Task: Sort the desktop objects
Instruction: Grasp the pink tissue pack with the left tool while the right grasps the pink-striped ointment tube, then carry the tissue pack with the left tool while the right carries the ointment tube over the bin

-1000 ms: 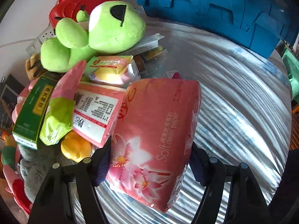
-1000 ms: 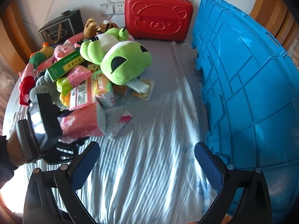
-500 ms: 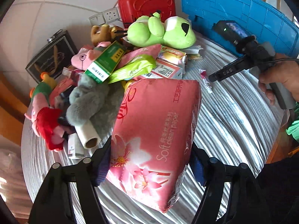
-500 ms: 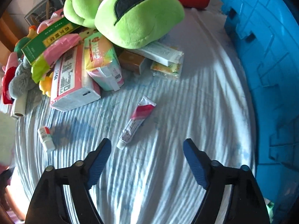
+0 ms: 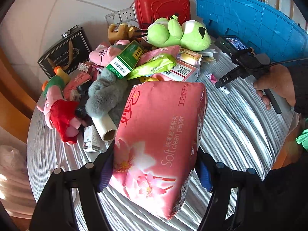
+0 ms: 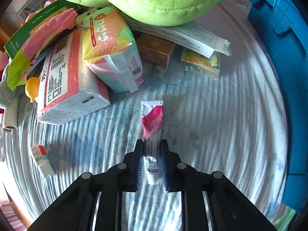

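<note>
My left gripper (image 5: 154, 165) is shut on a big pink pack of tissue paper (image 5: 159, 140) and holds it up above the round table (image 5: 240, 127). My right gripper (image 6: 151, 150) is shut on a small pink and white tube (image 6: 152, 127) that lies on the striped cloth, its cap towards me. The right gripper also shows in the left wrist view (image 5: 221, 82), low over the table beside the pile. A heap of objects lies behind: a green plush frog (image 5: 179, 34), a green box (image 5: 125, 59), tissue packs (image 6: 71, 77).
A blue crate (image 5: 250, 23) stands at the right edge of the table, also in the right wrist view (image 6: 279, 57). A red case (image 5: 161, 7) and a black bag (image 5: 65, 52) stand at the back. A small white bottle (image 6: 42, 159) lies left of the tube.
My left gripper has lifted the tissue pack up and back from the pile. My right gripper has moved down to the tube and closed on it.
</note>
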Available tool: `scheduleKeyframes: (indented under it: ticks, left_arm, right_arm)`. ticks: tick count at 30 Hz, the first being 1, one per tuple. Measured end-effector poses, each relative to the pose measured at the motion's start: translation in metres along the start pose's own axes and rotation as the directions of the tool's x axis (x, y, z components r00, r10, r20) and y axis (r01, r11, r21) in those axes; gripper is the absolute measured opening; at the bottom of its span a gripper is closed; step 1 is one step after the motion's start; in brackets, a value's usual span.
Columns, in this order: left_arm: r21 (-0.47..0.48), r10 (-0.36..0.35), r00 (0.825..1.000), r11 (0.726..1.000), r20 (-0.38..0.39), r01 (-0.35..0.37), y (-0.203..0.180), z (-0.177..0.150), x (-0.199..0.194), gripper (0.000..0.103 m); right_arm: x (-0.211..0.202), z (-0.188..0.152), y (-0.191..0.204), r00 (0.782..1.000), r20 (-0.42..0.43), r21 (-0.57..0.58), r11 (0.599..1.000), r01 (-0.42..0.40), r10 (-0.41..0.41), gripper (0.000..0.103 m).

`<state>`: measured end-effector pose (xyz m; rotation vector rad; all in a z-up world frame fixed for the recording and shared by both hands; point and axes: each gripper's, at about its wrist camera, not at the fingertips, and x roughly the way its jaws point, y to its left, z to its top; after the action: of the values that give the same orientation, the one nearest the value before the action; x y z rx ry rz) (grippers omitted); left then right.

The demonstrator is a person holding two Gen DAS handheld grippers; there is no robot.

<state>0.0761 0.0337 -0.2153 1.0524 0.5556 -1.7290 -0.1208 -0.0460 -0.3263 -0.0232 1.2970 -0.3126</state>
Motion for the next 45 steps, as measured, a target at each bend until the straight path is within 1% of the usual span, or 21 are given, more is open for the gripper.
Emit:
scheduleKeyframes:
  ticks: [5,9,14,18,21,22,28,33,38,42,45]
  left_arm:
    - [0.013,-0.026,0.999,1.0,0.027,0.026,-0.008,0.01,0.004,0.072]
    - [0.007,-0.038,0.997,0.999,0.061,0.037,-0.012,0.02,0.0,0.072]
    - [-0.005,-0.043,0.994,0.999,0.1,0.043,-0.015,0.032,-0.009,0.072]
    - [-0.011,-0.036,0.992,0.999,0.124,0.038,-0.019,0.04,-0.017,0.072]
    - [-0.019,-0.028,0.99,0.999,0.138,0.031,-0.02,0.046,-0.022,0.072]
    - [-0.021,-0.023,0.99,0.999,0.142,0.027,-0.021,0.047,-0.024,0.072]
    - [-0.044,0.005,0.985,0.999,0.171,0.002,-0.028,0.06,-0.037,0.072]
    - [-0.071,0.019,0.978,0.997,0.206,-0.005,-0.038,0.075,-0.055,0.072]
    - [-0.069,0.035,0.968,0.997,0.248,-0.018,-0.056,0.092,-0.079,0.072]
    - [-0.064,0.061,0.959,0.997,0.278,-0.045,-0.068,0.107,-0.097,0.072]
    - [-0.078,0.082,0.951,0.995,0.297,-0.062,-0.076,0.12,-0.112,0.072]
  right_arm:
    - [-0.02,-0.015,-0.012,1.0,0.006,0.023,0.999,-0.025,0.025,0.017]
    - [-0.045,-0.026,-0.017,0.999,0.027,0.01,0.999,-0.042,0.042,0.017]
    - [-0.087,-0.036,-0.013,0.995,0.076,-0.048,0.997,-0.062,0.066,0.017]
    - [-0.121,-0.031,-0.007,0.988,0.12,-0.103,0.991,-0.08,0.092,0.017]
    - [-0.147,-0.034,-0.001,0.982,0.147,-0.14,0.985,-0.101,0.122,0.017]
    - [-0.15,-0.033,0.001,0.979,0.155,-0.153,0.983,-0.105,0.129,0.017]
    - [-0.193,-0.036,0.014,0.958,0.225,-0.251,0.96,-0.122,0.18,0.017]
    - [-0.234,-0.039,0.013,0.933,0.273,-0.308,0.94,-0.147,0.236,0.017]
    - [-0.27,-0.043,0.006,0.905,0.322,-0.352,0.922,-0.16,0.28,0.017]
    - [-0.29,-0.048,-0.001,0.887,0.34,-0.371,0.911,-0.178,0.312,0.017]
    - [-0.304,-0.052,-0.009,0.875,0.36,-0.39,0.904,-0.176,0.325,0.017]
